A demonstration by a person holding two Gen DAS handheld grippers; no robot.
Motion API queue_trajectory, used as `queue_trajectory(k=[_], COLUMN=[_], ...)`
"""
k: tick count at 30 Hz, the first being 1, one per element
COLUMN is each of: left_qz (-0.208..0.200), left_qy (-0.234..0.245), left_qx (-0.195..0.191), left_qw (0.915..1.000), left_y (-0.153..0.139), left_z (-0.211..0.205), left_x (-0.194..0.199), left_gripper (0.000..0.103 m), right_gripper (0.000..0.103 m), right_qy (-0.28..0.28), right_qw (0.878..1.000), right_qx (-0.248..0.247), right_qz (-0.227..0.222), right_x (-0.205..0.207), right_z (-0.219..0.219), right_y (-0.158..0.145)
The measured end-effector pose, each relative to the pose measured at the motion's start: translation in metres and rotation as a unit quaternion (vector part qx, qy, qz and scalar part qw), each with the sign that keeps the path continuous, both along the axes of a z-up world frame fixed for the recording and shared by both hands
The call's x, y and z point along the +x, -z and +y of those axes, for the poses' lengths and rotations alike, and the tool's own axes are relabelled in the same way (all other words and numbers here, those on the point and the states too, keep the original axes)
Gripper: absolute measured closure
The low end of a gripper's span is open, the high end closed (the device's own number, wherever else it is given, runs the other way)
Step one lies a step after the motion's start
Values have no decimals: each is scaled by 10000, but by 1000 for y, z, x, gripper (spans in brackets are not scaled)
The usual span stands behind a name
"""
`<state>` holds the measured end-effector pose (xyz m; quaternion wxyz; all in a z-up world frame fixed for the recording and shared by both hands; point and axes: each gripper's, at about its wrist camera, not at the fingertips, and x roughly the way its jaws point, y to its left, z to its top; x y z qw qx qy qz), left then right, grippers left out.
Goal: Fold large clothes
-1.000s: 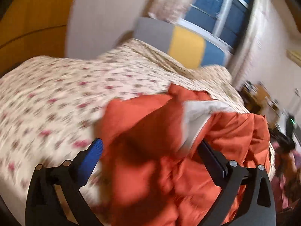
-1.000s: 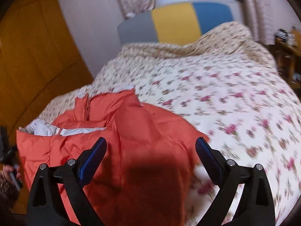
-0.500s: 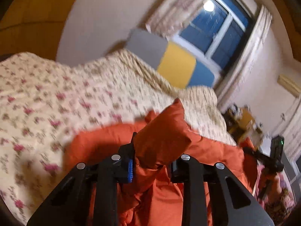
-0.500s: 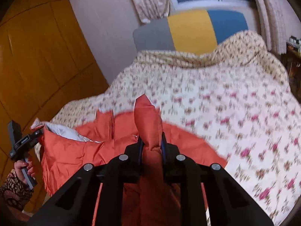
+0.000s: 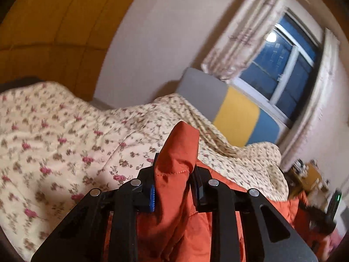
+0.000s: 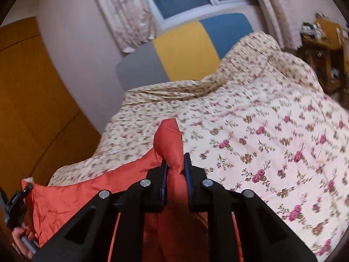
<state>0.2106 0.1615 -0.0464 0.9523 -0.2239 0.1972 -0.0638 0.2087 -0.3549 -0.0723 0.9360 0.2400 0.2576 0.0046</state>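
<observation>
The left tool (image 5: 174, 187) is clamped on a bunched fold of the orange-red padded nylon jacket (image 5: 181, 152). The fabric sticks up past the fingertips as a rounded peak, and a line of stitching crosses it between the blue pads (image 5: 152, 196). Below and behind this tool the jacket hangs down in loose folds and spreads off to its right. Ahead of it and to its left lies the cream bed quilt with small pink flowers (image 5: 54, 135).

The right tool (image 6: 175, 174) is likewise closed tight on a narrow roll of the same jacket (image 6: 170, 137), which pokes up beyond its tips. From that grip the cloth runs down and to the tool's left as a taut sheet, reaching the other tool's handle (image 6: 13, 203) at the left edge of the view. The flowered quilt (image 6: 272, 142) fills the space ahead and to the right. Beyond it stands a headboard of grey, yellow and blue panels (image 6: 185, 50).
</observation>
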Motion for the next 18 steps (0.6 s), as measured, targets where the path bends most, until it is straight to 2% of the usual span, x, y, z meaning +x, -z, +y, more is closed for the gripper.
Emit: queue_trajectory(k=[3,7,10,13,18], left_qz=[150,88,158,355,807], left_qy=[-142,-388,-549,-629,-539], left_qx=[94,736,1041,1097,1052], left_qw=[9997,9965,9929,9913,9897], left_y=[14,27,43,58,89], left_z=[-6,-24,-30,-29,-28], left_x=[21,41,55,67,86], left_gripper=[79,79,79,79,79], right_gripper=[90,90,90,88,83], right_qy=[156,311,354,333,351], right_qw=[9993,9977,9966,9944,9917], right_qx=[-305,-554,-637,-767,-535], right_qz=[143,255,382,652,1111], right_x=[16,35,51,67,83], right_z=[3,6,8,10,5], right_y=[20,41,55,72,104])
